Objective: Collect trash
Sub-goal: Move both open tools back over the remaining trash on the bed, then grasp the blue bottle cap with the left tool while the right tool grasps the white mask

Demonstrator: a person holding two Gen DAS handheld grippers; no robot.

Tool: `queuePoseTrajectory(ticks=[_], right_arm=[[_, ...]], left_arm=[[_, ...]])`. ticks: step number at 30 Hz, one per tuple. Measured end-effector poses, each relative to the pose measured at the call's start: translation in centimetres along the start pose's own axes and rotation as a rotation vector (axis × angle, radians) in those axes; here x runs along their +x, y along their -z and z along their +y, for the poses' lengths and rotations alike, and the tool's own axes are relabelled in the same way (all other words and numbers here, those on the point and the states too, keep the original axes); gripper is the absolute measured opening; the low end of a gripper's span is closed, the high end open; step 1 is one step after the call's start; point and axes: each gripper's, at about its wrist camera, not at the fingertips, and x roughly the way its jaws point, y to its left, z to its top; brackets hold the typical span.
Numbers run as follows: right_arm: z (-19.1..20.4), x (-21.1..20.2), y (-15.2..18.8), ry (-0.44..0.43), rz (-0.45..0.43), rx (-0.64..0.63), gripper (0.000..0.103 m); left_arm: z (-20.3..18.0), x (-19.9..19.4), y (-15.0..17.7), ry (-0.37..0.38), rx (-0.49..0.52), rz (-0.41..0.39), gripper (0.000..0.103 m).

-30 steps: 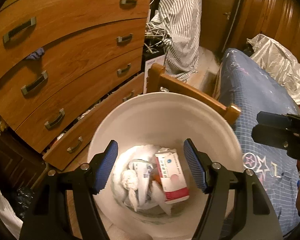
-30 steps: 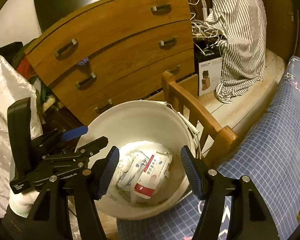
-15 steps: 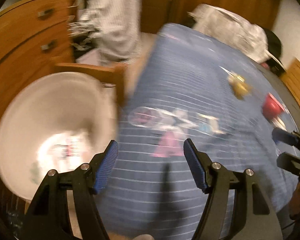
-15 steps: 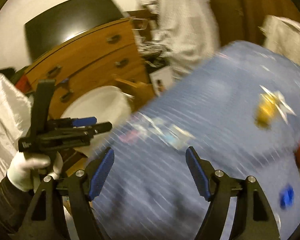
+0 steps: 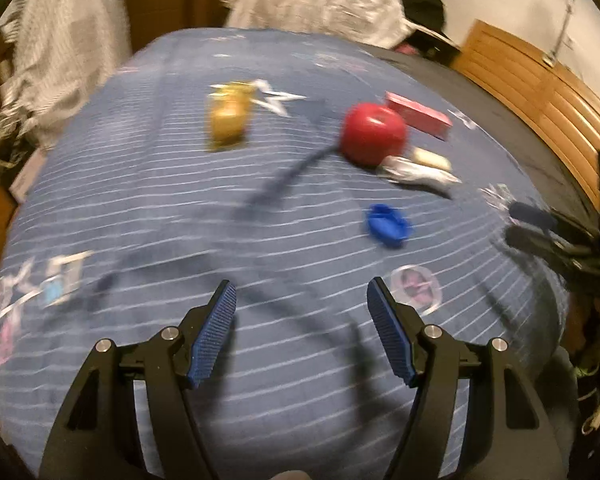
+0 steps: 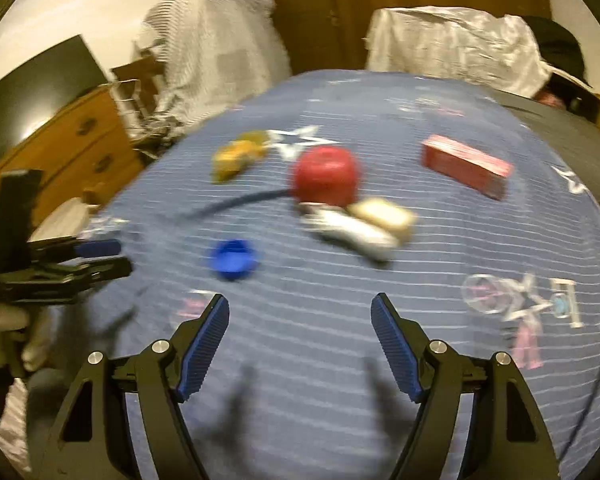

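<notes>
Both views are motion-blurred. Loose items lie on the blue bedspread (image 5: 148, 200): a yellow wrapper (image 5: 228, 120), a red round object (image 5: 374, 134), a red box (image 5: 418, 114), a white crumpled wrapper (image 5: 416, 170), a beige piece (image 5: 432, 158) and a blue cap (image 5: 388, 222). The same items show in the right wrist view: the yellow wrapper (image 6: 236, 154), red round object (image 6: 326, 176), red box (image 6: 466, 166), white wrapper (image 6: 352, 232) and blue cap (image 6: 234, 260). My left gripper (image 5: 302, 332) is open and empty above the bedspread. My right gripper (image 6: 300, 338) is open and empty too. The bin is out of view.
A dark cord (image 5: 292, 172) runs from the red object across the bedspread. A wooden dresser (image 6: 72, 152) stands at the left. Striped cloth (image 6: 216, 52) hangs beyond the bed. A silvery sheet (image 6: 452, 44) and a black cap (image 5: 424, 12) lie at the far end.
Both grippers have swung right, away from the white bin and dresser, and now face the bedspread with the loose items. Both stayed open and empty.
</notes>
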Motion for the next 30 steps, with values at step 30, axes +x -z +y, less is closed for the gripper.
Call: queuePoseTrajectory(ticks=[30], right_arm=[[2.1, 0.2, 3.2, -0.03, 0.156, -0.073, 0.03]], left_arm=[[-3.6, 6.0, -2.6, -0.003, 0.103, 0.051, 0.044]])
